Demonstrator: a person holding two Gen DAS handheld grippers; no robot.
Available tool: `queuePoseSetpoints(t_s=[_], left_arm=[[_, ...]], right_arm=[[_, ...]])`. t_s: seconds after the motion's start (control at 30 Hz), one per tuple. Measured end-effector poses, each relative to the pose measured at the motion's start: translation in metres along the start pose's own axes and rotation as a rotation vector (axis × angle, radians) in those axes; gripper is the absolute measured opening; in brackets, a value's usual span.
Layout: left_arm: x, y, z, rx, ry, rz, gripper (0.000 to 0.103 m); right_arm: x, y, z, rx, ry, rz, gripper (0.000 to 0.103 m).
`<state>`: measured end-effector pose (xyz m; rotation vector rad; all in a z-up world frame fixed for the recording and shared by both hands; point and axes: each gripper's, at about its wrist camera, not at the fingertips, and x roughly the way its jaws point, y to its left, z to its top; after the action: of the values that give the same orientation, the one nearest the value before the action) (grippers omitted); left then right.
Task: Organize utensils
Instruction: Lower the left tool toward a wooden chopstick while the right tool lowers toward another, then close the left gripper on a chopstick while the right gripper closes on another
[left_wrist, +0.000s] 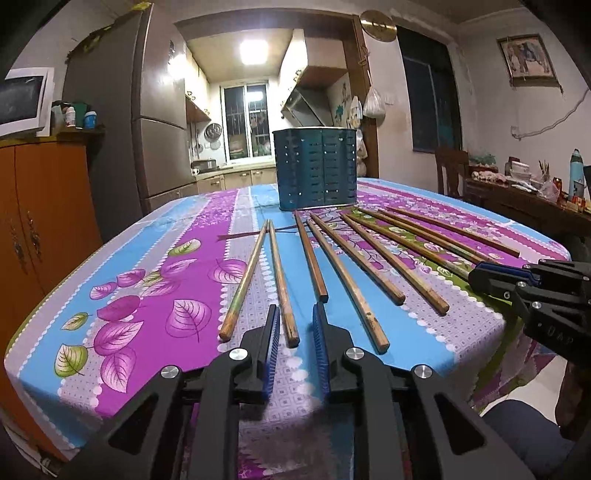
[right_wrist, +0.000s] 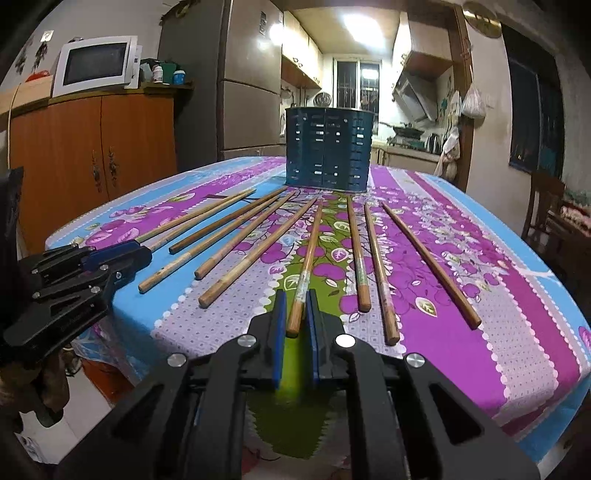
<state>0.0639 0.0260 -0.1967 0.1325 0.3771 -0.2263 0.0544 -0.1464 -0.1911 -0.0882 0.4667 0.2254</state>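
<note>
- Floral tablecloth (left_wrist: 122, 258): covers the table. Ten or so wooden chopsticks lie on it in a fan, butts toward six o'clock and tips converging toward twelve.
- Leftmost chopstick (left_wrist: 245, 280): lies free. Its far tip touches its neighbour's at about eleven o'clock on the table.
- Left gripper (left_wrist: 295, 308): at the six-o'clock edge, its claw is set to a narrow gap. The butt of the second chopstick from the left (left_wrist: 282, 280) lies between the blue pads, close to the left one, and neither pad presses on it.
- Step in hand, as judged: pinch this stick. Centre it between the pads before closing. Keep the left pad clear of the leftmost stick, and take hold a little ahead of the butt so the stick does not swing when raised.
- Blue perforated utensil holder (left_wrist: 316, 170): stands upright at twelve o'clock, just behind the tips. No stick shows above its rim.
- Painted chopstick (right_wrist: 308, 254): middle of the fan, pointing at the holder.
- Right gripper (right_wrist: 296, 295): at five o'clock, its claw is nearly closed and clamps the butt of the painted chopstick. The far tip seems to rest on the cloth.
- Caution: lift each stick tip-high, or it may rake its neighbours.
</note>
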Motion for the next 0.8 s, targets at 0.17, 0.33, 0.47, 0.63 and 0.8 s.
queuePoseSetpoints(t_s=[0.17, 0.33, 0.47, 0.63, 0.8], left_arm=[[-0.003, -0.002, -0.006, 0.006, -0.040, 0.020, 0.017], [-0.007, -0.006, -0.007, 0.002, -0.048, 0.032, 0.009], [-0.009, -0.005, -0.003, -0.001, -0.049, 0.035, 0.008], [-0.030, -0.004, 0.021, 0.000, -0.118, 0.029, 0.008], [-0.049, -0.003, 0.059, 0.004, -0.204, 0.017, 0.008]], right_arm=[[0.000, -0.001, -0.001, 0.007, -0.019, -0.002, 0.009], [-0.002, -0.004, -0.005, 0.044, -0.037, 0.006, 0.007], [-0.009, -0.009, -0.003, 0.065, -0.055, 0.003, 0.006], [-0.028, -0.013, 0.010, 0.046, -0.099, -0.011, 0.006], [-0.052, -0.014, 0.039, 0.006, -0.177, -0.016, 0.005]])
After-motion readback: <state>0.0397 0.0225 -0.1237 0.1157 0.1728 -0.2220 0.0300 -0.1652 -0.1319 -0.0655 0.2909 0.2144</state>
